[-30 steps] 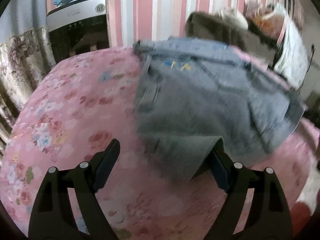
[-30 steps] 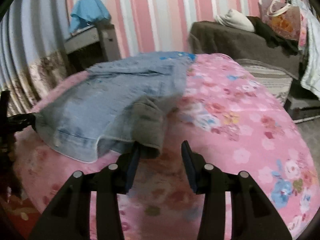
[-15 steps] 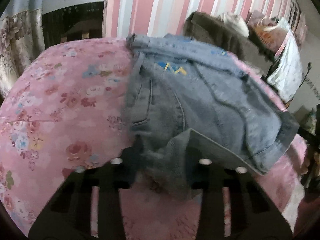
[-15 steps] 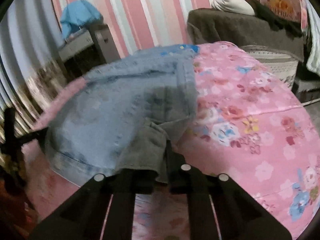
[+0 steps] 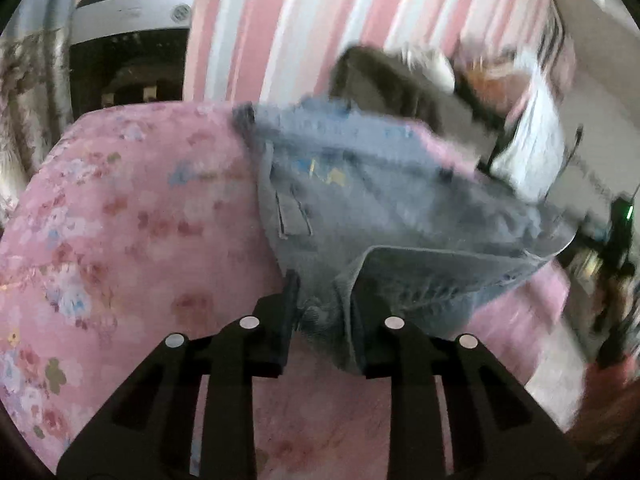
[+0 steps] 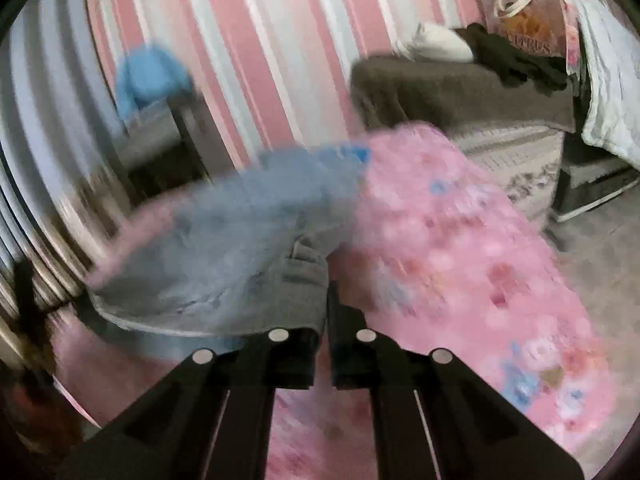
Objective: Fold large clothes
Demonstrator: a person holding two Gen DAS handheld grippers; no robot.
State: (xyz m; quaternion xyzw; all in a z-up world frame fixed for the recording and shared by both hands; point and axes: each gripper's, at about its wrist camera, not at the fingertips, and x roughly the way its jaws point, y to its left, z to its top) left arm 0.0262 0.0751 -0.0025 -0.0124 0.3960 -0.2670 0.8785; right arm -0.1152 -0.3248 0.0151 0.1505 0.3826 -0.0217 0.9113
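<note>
A light blue denim jacket [image 5: 392,200] lies on a pink floral bedspread [image 5: 120,240], with its near end lifted off the cover. My left gripper [image 5: 322,312] is shut on a bunched corner of its hem, and the cloth fills the gap between the fingers. In the right wrist view the same denim jacket [image 6: 224,256] spreads to the left, blurred. My right gripper [image 6: 326,320] is shut on a grey folded corner of it, with the fingers almost touching. The far collar end rests on the bedspread.
Pink and white striped wall behind. A dark cabinet with a white appliance [image 5: 128,52] stands at the back left. A brown covered bench [image 6: 460,92] holds a white bundle, dark clothes and a paper bag [image 6: 528,20]. Bedspread [image 6: 460,260] extends to the right.
Both grippers have shut on the jacket's near corners, which a second ago lay between open fingers. Both have since risen, lifting the near end of the jacket off the bedspread.
</note>
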